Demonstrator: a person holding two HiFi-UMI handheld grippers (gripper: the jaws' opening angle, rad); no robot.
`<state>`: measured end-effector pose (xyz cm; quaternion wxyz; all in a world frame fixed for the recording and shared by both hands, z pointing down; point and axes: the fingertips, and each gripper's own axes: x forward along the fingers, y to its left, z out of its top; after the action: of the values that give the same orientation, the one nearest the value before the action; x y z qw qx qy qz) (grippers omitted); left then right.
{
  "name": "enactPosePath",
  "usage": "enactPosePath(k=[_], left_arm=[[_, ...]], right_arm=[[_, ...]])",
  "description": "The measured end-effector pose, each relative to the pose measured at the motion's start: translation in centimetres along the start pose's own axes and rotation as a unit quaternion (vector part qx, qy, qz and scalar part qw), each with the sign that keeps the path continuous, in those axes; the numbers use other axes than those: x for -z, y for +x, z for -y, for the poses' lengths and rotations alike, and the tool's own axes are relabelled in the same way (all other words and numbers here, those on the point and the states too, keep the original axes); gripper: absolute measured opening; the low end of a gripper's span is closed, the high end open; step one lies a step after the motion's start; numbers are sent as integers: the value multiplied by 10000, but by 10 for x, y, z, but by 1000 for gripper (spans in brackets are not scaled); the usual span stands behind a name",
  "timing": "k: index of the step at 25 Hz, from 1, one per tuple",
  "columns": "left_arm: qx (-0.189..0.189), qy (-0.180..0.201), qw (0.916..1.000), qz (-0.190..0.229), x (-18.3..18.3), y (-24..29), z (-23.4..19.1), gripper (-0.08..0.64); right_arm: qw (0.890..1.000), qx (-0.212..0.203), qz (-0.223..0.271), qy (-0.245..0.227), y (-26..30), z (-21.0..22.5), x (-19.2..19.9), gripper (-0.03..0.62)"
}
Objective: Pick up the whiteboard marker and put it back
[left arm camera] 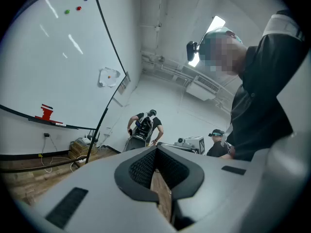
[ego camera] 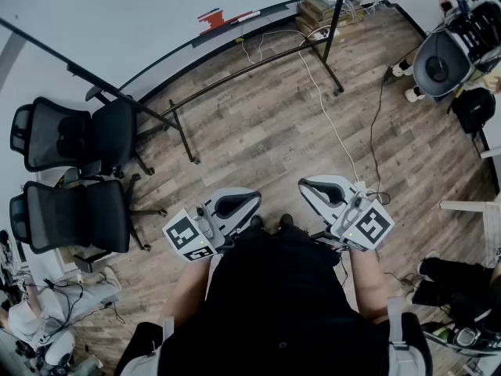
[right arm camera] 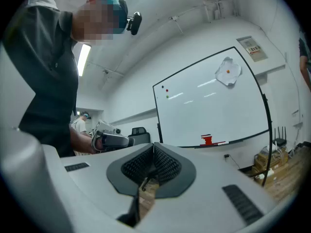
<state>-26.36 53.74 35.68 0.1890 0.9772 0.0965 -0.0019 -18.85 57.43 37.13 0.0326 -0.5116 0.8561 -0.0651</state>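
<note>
Bare wood floor (ego camera: 266, 124) lies open toward the whiteboard (ego camera: 117, 18) at 12 o'clock; office chairs (ego camera: 74, 214) crowd 9 o'clock. The whiteboard marker (ego camera: 245, 16) lies on the board's tray. The left gripper (ego camera: 252, 200) and right gripper (ego camera: 307, 185) are pressed together, empty.

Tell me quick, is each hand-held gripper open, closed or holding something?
Left hand-held gripper: closed, nothing held.
Right hand-held gripper: closed, nothing held.
</note>
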Motion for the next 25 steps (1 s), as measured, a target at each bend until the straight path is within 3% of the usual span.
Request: enactPosePath(k=[8,12,18,25], left_arm=[[-175,253,9995,37,-2,2,3,11],[-342,379,9987,-37,5,-2,1,11],[-348,302,9989,-27,5,-3,-2,11],[-157,97,9998,61,-1,3,-37,12]], right_arm=[[9997,-10,232,-30,-11,18,-2,20],[9997,71,89,-196,-13,27,4,20],[9993,358,-42,-82,-24,47,12,20],[9995,188,-266,-9,10,53,28,20]])
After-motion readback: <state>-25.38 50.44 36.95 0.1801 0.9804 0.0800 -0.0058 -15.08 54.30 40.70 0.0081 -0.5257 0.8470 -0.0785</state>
